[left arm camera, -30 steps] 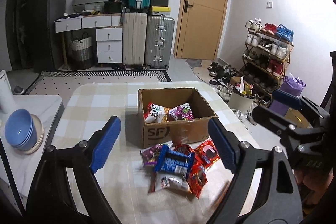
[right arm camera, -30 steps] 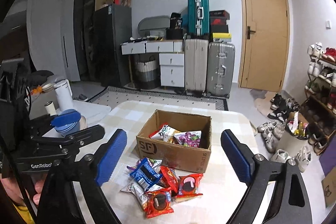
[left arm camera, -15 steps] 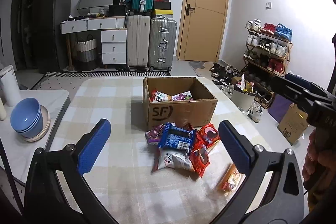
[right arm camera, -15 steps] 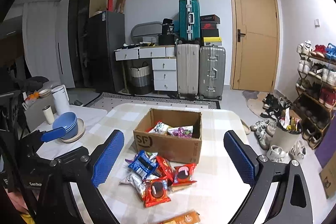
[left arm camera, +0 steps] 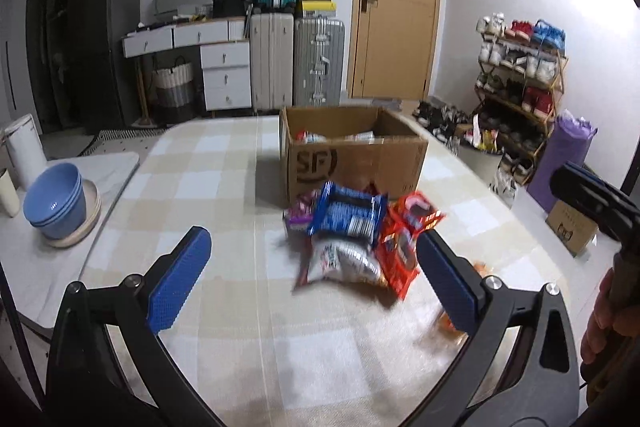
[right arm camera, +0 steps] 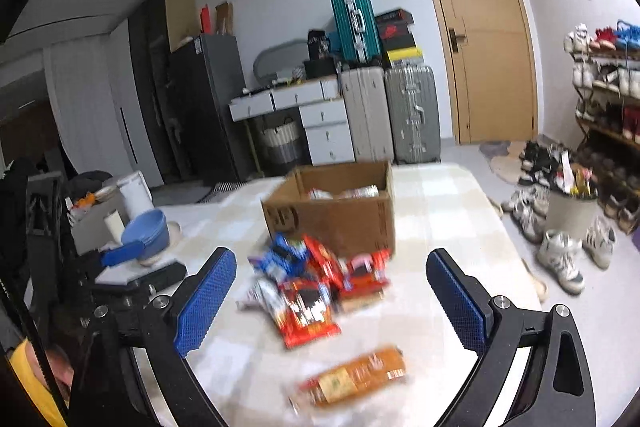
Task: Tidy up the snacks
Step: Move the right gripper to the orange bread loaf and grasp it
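Note:
A pile of snack packets (left arm camera: 360, 239) lies on the checked table in front of an open cardboard box (left arm camera: 352, 159) that holds a few packets. The pile has a blue packet (left arm camera: 347, 215), red packets (left arm camera: 404, 247) and a silver one (left arm camera: 348, 263). In the right wrist view the pile (right arm camera: 316, 287) sits before the box (right arm camera: 332, 215), and an orange packet (right arm camera: 352, 379) lies nearer. My left gripper (left arm camera: 312, 283) is open and empty, low over the table before the pile. My right gripper (right arm camera: 328, 303) is open and empty, just short of the pile.
Blue bowls (left arm camera: 56, 203) on a plate stand on a white side surface at the left, with a white jug (left arm camera: 24, 151). The table edge (left arm camera: 520, 227) drops off at the right toward a shoe rack (left arm camera: 520, 83). Suitcases and drawers stand behind.
Both grippers have dropped lower and drawn back from the box, toward the near side of the pile. The orange packet has come into view. Both stay open.

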Motion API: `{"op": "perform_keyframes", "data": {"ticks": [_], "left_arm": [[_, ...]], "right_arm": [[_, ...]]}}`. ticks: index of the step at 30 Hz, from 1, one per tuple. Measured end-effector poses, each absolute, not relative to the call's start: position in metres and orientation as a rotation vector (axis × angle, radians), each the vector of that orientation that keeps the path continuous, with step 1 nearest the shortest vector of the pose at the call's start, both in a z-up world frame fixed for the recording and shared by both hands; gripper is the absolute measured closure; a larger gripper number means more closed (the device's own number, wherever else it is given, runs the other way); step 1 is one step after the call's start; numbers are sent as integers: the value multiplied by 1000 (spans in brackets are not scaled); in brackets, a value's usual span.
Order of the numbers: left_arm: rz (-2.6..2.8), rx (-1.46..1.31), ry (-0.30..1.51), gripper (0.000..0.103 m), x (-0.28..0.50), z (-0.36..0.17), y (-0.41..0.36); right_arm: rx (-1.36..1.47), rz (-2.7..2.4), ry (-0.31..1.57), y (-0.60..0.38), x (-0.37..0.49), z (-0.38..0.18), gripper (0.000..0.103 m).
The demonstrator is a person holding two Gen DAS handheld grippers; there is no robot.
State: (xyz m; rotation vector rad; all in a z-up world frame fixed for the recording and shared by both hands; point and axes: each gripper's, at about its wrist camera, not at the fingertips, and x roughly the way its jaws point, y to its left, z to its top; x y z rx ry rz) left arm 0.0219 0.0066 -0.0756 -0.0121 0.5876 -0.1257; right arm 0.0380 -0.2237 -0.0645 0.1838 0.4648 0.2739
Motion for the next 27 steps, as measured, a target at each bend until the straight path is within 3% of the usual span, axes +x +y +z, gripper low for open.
{"op": "perform_keyframes", "data": {"ticks": [10, 23, 27], "left_arm": [[-145, -62, 702, 1, 47, -145, 3], [-157, -77, 741, 1, 70, -177, -2], [-156, -76, 748, 1, 73, -182, 1]], "right_arm": [[337, 301, 695, -245, 45, -148, 5], [319, 280, 896, -219, 87, -185, 6], [241, 266, 910, -206, 96, -183, 27]]}}
